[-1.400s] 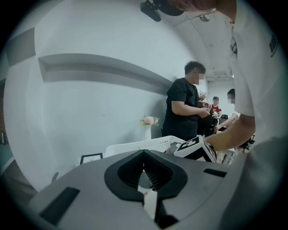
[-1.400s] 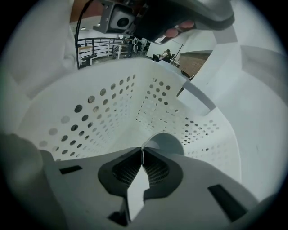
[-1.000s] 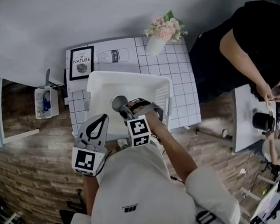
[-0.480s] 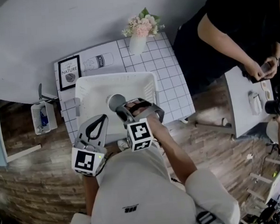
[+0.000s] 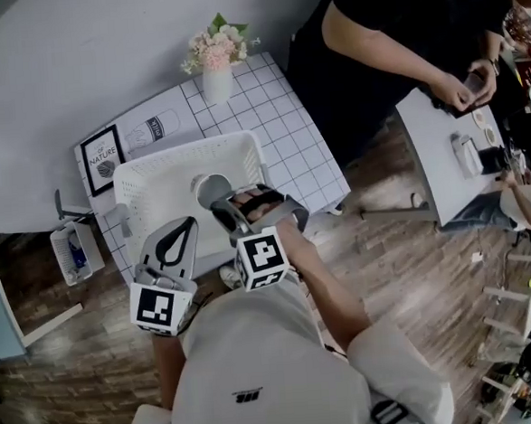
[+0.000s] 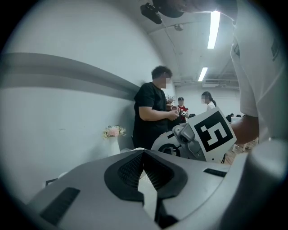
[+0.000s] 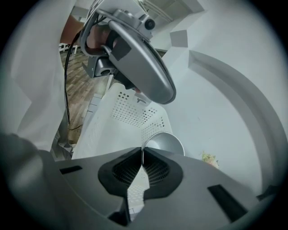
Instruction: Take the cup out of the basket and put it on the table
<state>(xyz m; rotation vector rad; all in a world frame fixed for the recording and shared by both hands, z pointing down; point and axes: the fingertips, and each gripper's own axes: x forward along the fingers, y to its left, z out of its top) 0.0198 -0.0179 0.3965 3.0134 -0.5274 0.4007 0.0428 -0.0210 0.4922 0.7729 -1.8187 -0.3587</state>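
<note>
Both closed: right gripper (image 7: 142,153) pinches cup (image 7: 170,142) rim, left gripper (image 6: 144,155) empty.

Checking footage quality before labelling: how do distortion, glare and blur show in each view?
Head view: strong fisheye bend, the table edges curve, lighting even. Left gripper view: round black vignette, ceiling lights blown out. Right gripper view: same vignette, the cup in crisp focus.

Right gripper (image 5: 218,206) pinching cup (image 5: 206,187) rim over basket (image 5: 151,192); left gripper (image 5: 187,225) at basket's near edge
</note>
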